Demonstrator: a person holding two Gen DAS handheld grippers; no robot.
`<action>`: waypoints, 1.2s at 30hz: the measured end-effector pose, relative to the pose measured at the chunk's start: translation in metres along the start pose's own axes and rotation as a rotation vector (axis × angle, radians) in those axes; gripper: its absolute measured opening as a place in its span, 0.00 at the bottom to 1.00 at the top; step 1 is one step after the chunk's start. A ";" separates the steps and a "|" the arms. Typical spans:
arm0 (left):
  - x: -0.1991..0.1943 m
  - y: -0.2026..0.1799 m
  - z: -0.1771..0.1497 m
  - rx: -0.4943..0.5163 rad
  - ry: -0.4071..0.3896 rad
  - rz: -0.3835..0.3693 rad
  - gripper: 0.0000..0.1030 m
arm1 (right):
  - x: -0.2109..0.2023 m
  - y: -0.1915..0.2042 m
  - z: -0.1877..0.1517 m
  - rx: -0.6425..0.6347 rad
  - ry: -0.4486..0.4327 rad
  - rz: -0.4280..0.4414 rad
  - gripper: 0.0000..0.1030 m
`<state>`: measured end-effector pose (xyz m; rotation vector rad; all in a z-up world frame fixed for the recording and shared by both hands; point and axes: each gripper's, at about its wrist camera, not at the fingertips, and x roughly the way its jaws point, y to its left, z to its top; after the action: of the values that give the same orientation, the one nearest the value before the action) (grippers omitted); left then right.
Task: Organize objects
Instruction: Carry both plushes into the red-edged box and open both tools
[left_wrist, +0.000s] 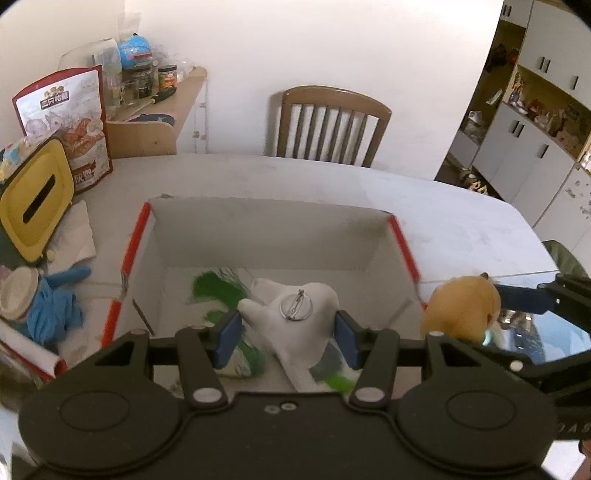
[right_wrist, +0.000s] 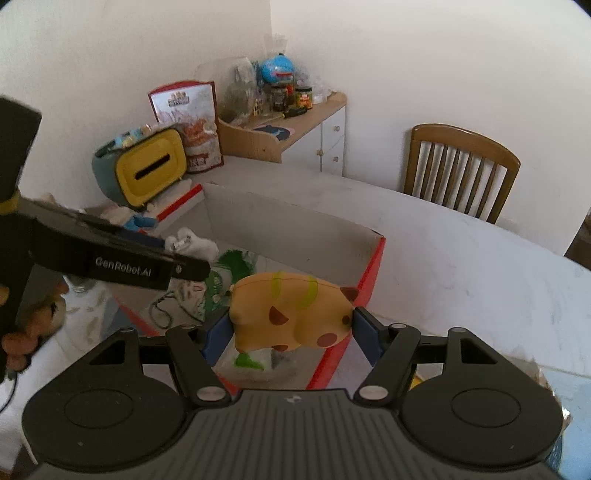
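Note:
A white cardboard box (left_wrist: 266, 236) with red-taped edges stands open on the table. My left gripper (left_wrist: 288, 332) hangs over it, shut on a white plush toy (left_wrist: 295, 306) that has a round pin badge on its back. Green and white items (left_wrist: 218, 288) lie on the box floor below. My right gripper (right_wrist: 291, 328) is shut on a yellow plush toy (right_wrist: 291, 314) with brown spots, held above the box's right red rim (right_wrist: 373, 266). The left wrist view shows the yellow plush toy (left_wrist: 461, 310) just right of the box.
A yellow tissue box (left_wrist: 33, 206), a red snack bag (left_wrist: 70, 122) and a blue cloth (left_wrist: 51, 310) crowd the table left of the box. A wooden chair (left_wrist: 332, 125) stands behind the table. A side cabinet (right_wrist: 295, 125) carries jars. A hand (right_wrist: 22, 332) holds the left gripper.

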<state>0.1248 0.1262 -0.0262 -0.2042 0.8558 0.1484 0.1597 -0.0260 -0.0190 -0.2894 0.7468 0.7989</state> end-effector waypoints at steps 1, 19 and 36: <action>0.005 0.002 0.004 0.006 0.006 0.004 0.52 | 0.006 0.001 0.002 -0.005 0.005 -0.006 0.68; 0.093 0.029 0.032 0.054 0.150 0.066 0.52 | 0.113 0.017 0.034 -0.117 0.096 -0.055 0.68; 0.135 0.030 0.029 0.103 0.307 0.093 0.53 | 0.143 0.022 0.023 -0.166 0.173 -0.043 0.69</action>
<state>0.2271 0.1690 -0.1145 -0.0910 1.1761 0.1615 0.2211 0.0777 -0.1020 -0.5270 0.8345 0.8037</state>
